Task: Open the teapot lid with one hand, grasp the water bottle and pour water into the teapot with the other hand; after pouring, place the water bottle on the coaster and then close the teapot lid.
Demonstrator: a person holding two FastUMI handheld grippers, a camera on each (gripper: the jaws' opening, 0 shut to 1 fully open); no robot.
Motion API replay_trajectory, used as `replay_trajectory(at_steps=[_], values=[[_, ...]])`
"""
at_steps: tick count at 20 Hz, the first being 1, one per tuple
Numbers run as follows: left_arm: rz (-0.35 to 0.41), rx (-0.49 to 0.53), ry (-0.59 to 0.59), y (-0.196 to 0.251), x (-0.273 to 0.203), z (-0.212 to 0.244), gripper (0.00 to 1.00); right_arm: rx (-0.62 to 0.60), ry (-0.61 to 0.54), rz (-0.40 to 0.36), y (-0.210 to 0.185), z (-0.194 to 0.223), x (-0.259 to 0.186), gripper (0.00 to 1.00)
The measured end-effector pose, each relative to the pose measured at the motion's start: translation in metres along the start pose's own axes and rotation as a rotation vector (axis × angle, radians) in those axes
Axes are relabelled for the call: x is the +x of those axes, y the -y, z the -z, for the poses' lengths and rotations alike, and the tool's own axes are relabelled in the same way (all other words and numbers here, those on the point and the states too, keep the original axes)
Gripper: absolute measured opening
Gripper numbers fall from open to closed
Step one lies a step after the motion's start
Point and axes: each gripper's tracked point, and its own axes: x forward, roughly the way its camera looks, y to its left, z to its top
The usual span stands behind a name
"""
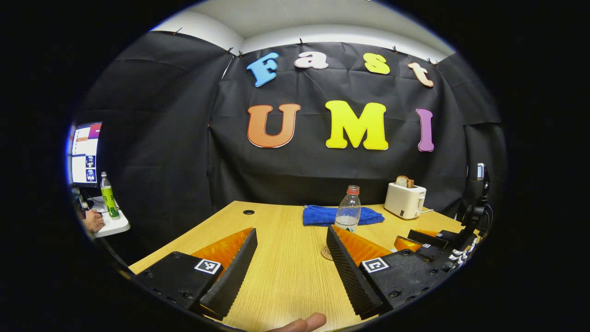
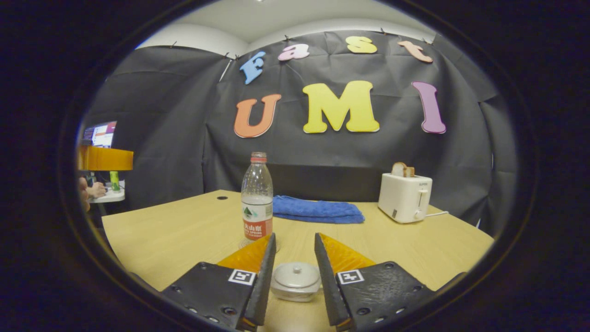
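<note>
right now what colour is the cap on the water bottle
Red-orange; the water bottle and its cap show best in the right gripper view.

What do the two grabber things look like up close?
Each of the tongs is a pair of long wedge-shaped fingers with ribbed inner faces, fixed to flat black blocks dotted with screw holes. Every block carries a small square black-and-white marker. The left tongs and right tongs look alike. A fingertip peeks in below the left pair.

Square black-and-white marker tags (image 2: pixel 242 276) on the tongs (bottle label (image 2: pixel 256 222) and toaster (image 2: pixel 404 197) badge too small to read)
</note>
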Motion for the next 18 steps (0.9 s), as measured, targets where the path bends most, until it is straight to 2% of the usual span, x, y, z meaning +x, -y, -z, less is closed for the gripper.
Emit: replay_trajectory(at_steps=[2, 3, 4, 6, 10, 14, 16, 17, 18], values=[[0.003, 0.011, 0.006, 0.001, -0.004, -0.005, 0.95, -0.001, 0.016, 0.019, 0.003, -0.012, -0.009, 0.56], [0.004, 0.018, 0.011, 0.003, -0.007, -0.008, 0.95, 0.002, 0.028, 0.024, 0.005, -0.020, -0.015, 0.63], [0.006, 0.026, 0.017, 0.004, -0.010, -0.010, 0.95, 0.004, 0.040, 0.030, 0.006, -0.028, -0.021, 0.64], [0.008, 0.038, 0.020, 0.006, -0.016, -0.014, 0.95, -0.003, 0.061, 0.060, 0.011, -0.045, -0.035, 0.72], [0.006, 0.048, 0.003, 0.006, -0.027, -0.018, 0.95, -0.053, 0.093, 0.131, 0.023, -0.079, -0.069, 0.77], [-0.006, 0.048, -0.004, 0.002, -0.032, -0.021, 0.95, -0.058, 0.118, 0.187, 0.032, -0.105, -0.104, 0.96], [-0.007, 0.063, -0.002, 0.001, -0.036, -0.022, 0.95, -0.040, 0.109, 0.212, 0.040, -0.111, -0.121, 0.97], [-0.016, 0.070, 0.005, -0.003, -0.036, -0.025, 0.95, -0.025, 0.097, 0.227, 0.046, -0.113, -0.128, 0.93], [-0.025, 0.076, 0.011, -0.006, -0.036, -0.026, 0.95, -0.008, 0.084, 0.237, 0.051, -0.112, -0.134, 0.95]])
